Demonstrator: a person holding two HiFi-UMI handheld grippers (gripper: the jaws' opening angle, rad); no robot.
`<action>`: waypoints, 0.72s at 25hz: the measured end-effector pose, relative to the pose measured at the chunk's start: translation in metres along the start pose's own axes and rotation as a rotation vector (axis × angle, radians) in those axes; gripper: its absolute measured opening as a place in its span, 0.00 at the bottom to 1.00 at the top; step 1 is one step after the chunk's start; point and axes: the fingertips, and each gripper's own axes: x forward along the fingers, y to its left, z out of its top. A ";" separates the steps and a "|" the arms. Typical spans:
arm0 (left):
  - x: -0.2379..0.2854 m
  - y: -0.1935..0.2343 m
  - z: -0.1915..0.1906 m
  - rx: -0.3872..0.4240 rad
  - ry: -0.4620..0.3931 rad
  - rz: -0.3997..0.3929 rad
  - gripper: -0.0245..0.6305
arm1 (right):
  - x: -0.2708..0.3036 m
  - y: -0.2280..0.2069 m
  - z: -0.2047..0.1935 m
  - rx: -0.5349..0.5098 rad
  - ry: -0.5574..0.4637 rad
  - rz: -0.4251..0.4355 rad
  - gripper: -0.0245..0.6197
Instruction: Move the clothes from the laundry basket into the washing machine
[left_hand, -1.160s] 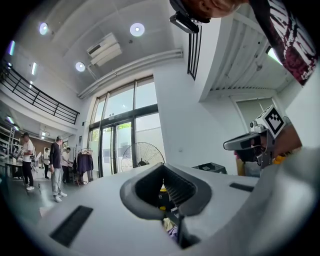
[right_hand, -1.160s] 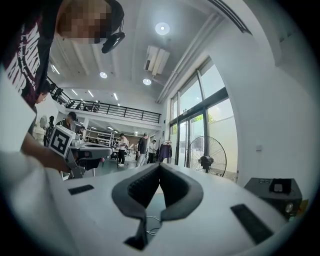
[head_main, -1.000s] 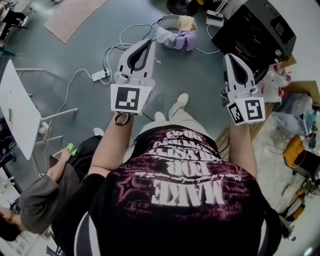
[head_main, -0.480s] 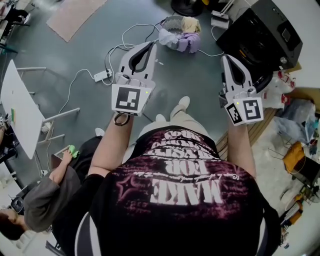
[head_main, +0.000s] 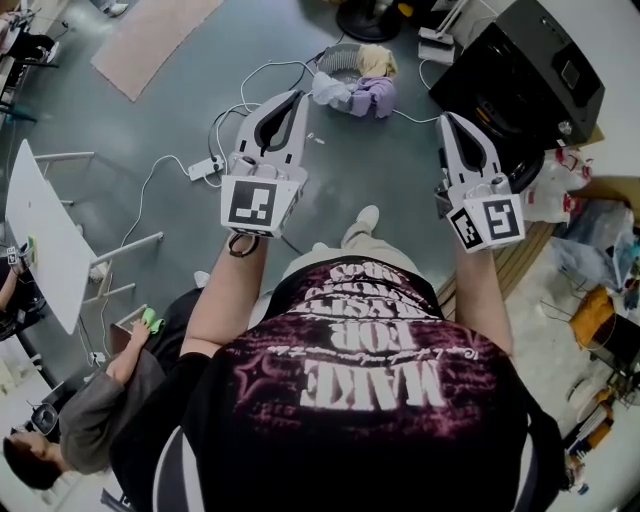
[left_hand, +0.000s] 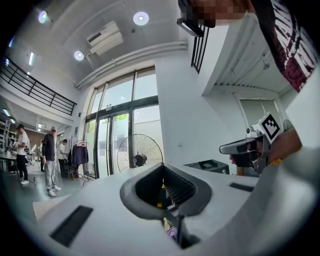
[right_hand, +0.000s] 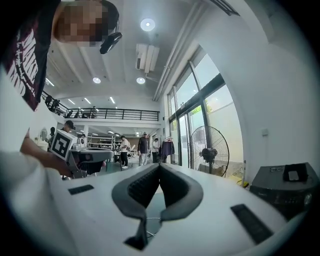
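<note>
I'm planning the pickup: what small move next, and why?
Probably step closer and open the left gripper: both it and the right gripper are shut and empty, and the laundry basket with its clothes sits well ahead on the floor.

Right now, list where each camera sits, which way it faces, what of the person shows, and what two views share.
Head view: on the head, facing steeply down at the floor; shirt, forearms, left gripper and right gripper show.
Left gripper view: on the left gripper, level along its shut jaws toward a fan; right hand and gripper at right.
Right gripper view: on the right gripper, level along shut jaws; left hand and gripper at left.
Shared: both gripper views show the fan.
</note>
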 end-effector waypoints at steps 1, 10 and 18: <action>0.005 -0.001 -0.001 -0.001 0.002 -0.002 0.05 | 0.002 -0.005 0.001 0.003 -0.003 -0.001 0.05; 0.062 -0.014 0.006 0.012 -0.005 -0.013 0.05 | 0.013 -0.057 0.006 0.013 -0.018 0.002 0.05; 0.112 -0.035 0.011 0.016 -0.006 -0.009 0.05 | 0.015 -0.113 0.003 0.048 -0.033 0.010 0.05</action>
